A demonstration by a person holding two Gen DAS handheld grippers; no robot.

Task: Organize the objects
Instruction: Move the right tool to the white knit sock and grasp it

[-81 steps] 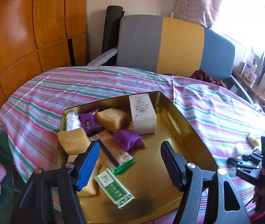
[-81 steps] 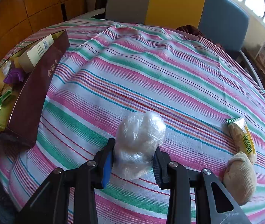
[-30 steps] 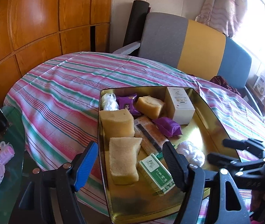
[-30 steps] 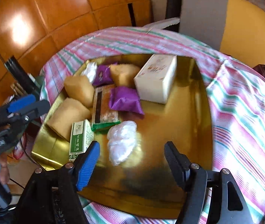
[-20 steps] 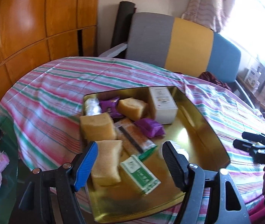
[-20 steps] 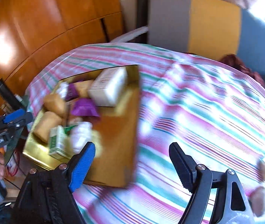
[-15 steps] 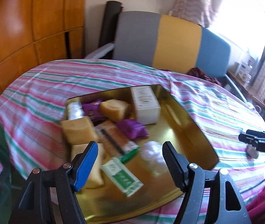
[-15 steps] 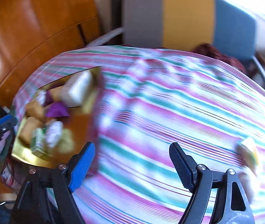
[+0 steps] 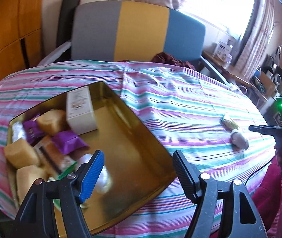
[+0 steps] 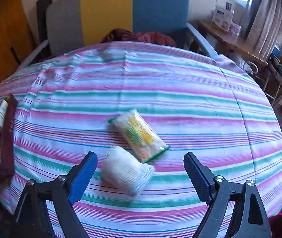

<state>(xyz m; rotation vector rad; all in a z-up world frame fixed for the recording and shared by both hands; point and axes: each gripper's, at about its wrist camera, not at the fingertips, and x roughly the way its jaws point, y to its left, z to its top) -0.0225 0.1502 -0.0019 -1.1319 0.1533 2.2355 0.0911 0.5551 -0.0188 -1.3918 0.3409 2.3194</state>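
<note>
Right gripper gaping over sock roll; labels unreadable.

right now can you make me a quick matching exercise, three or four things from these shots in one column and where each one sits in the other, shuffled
Things:
1. white box
2. yellow-printed snack packet
3. white knitted roll
4. right tool

Places:
A. on the cloth, just ahead of the open right tool
B. open, above the striped cloth
C. standing in the gold tray
D. on the cloth, just beyond the roll

Pairs: 1-C, 2-D, 3-A, 4-B
</note>
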